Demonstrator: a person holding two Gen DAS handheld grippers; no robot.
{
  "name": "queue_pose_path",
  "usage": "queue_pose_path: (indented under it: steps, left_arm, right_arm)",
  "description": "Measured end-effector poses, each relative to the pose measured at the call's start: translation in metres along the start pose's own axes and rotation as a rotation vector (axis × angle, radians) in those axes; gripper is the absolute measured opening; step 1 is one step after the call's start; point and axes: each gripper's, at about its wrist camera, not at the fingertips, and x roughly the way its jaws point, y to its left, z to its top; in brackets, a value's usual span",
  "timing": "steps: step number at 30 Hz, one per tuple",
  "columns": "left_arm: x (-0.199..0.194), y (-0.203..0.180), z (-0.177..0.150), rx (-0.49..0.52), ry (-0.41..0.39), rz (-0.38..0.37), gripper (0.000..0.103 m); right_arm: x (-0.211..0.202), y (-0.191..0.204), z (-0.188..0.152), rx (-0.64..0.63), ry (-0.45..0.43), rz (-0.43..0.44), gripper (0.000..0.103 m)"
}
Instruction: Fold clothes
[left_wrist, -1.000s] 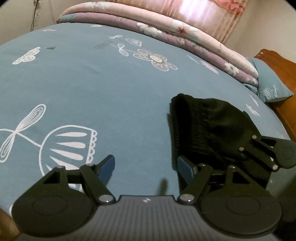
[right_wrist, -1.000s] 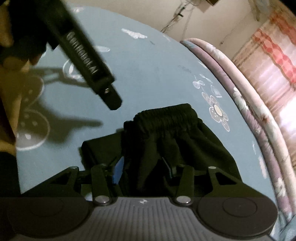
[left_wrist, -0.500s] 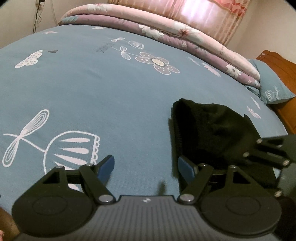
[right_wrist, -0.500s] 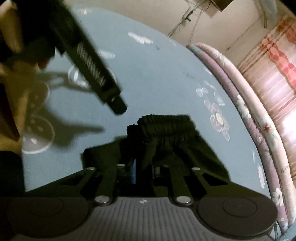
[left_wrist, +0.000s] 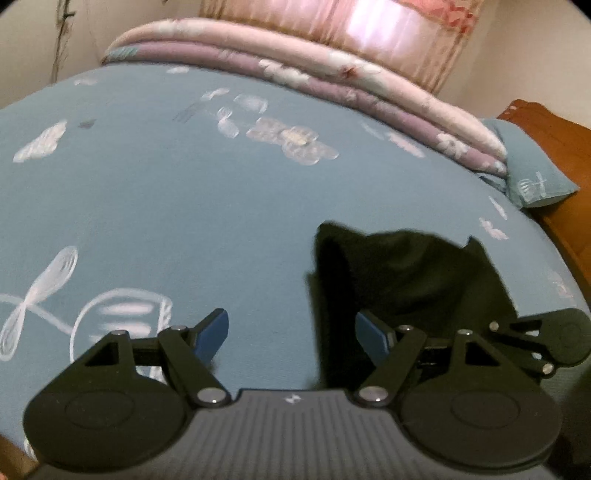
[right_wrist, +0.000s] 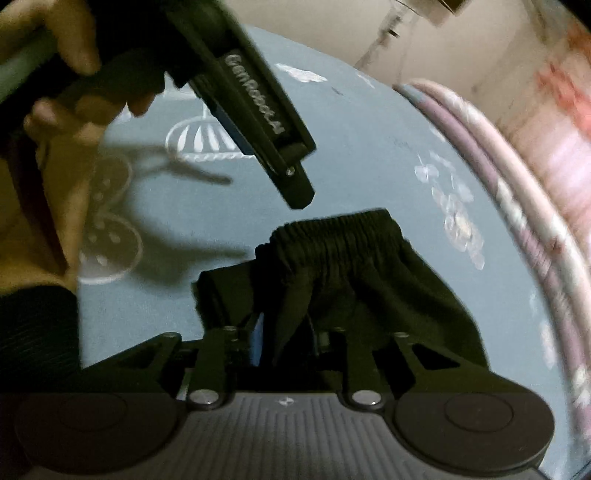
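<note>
Item 1, your left gripper (left_wrist: 291, 334): one, jaws spread wide, blue pads (left_wrist: 212, 334) bare, nothing held. It hangs over the sheet (left_wrist: 184, 206), with the shorts just right of its right pad. In the right wrist view its body (right_wrist: 258, 122) slants down from upper left, a hand (right_wrist: 74, 85) on its handle, its tip above and clear of the waistband.

Item 2, shorts (left_wrist: 402, 273): one pair, black. They lie on the sheet to the right of your left gripper and directly ahead of your right one. The gathered waistband (right_wrist: 332, 229) is the far edge in the right wrist view; the cloth rises from the bed toward the right gripper in a bunched fold. A second dark layer (right_wrist: 225, 288) sticks out flat to the left of that fold.

Item 3, your right gripper (right_wrist: 286, 343): one, jaws drawn close together on the near edge of the shorts, cloth pinched between them. One blue pad (right_wrist: 256, 339) shows on the left side; the other is hidden by cloth. In the left wrist view part of this gripper (left_wrist: 546, 343) shows at the right edge, against the shorts.

Item 4, sheet: one, blue with white flower prints, covering the bed.

Item 5, quilt (left_wrist: 332, 81): folded along the far edge, pink over purple; how many pieces, you cannot tell.

Item 6, pillow (left_wrist: 532, 173): one, blue, far right, beside the headboard (left_wrist: 554, 125).
</note>
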Motion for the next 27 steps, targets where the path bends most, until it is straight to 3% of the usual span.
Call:
queue_pose_path:
  steps: [2, 5, 8, 12, 17, 19, 21, 27]
  left_arm:
    - [-0.003, -0.011, 0.009, 0.031, -0.015, -0.021, 0.076]
    - [0.001, -0.034, 0.023, 0.088, -0.014, -0.078, 0.076]
    - [0.018, -0.066, 0.036, 0.148, 0.0, -0.168, 0.076]
    - [0.057, -0.104, 0.047, 0.201, 0.04, -0.293, 0.077]
    - [0.1, -0.099, 0.038, 0.167, 0.179, -0.22, 0.077]
    - [0.095, -0.095, 0.039, 0.154, 0.177, -0.22, 0.077]
    - [0.09, -0.091, 0.04, 0.141, 0.173, -0.221, 0.077]
    - [0.075, -0.087, 0.046, 0.127, 0.143, -0.233, 0.077]
  right_arm:
    - [-0.02, -0.021, -0.007, 0.088, -0.039, 0.015, 0.031]
    - [-0.045, -0.065, -0.029, 0.222, -0.049, -0.054, 0.035]
    - [-0.05, -0.109, -0.056, 0.332, 0.005, -0.194, 0.035]
    - [-0.041, -0.171, -0.086, 0.541, -0.011, -0.231, 0.035]
    - [-0.006, -0.21, -0.099, 0.665, -0.026, -0.173, 0.035]
    - [0.013, -0.213, -0.108, 0.684, 0.033, -0.148, 0.035]
    - [0.028, -0.213, -0.122, 0.674, 0.073, -0.177, 0.038]
    - [-0.005, -0.217, -0.126, 0.767, -0.017, -0.176, 0.044]
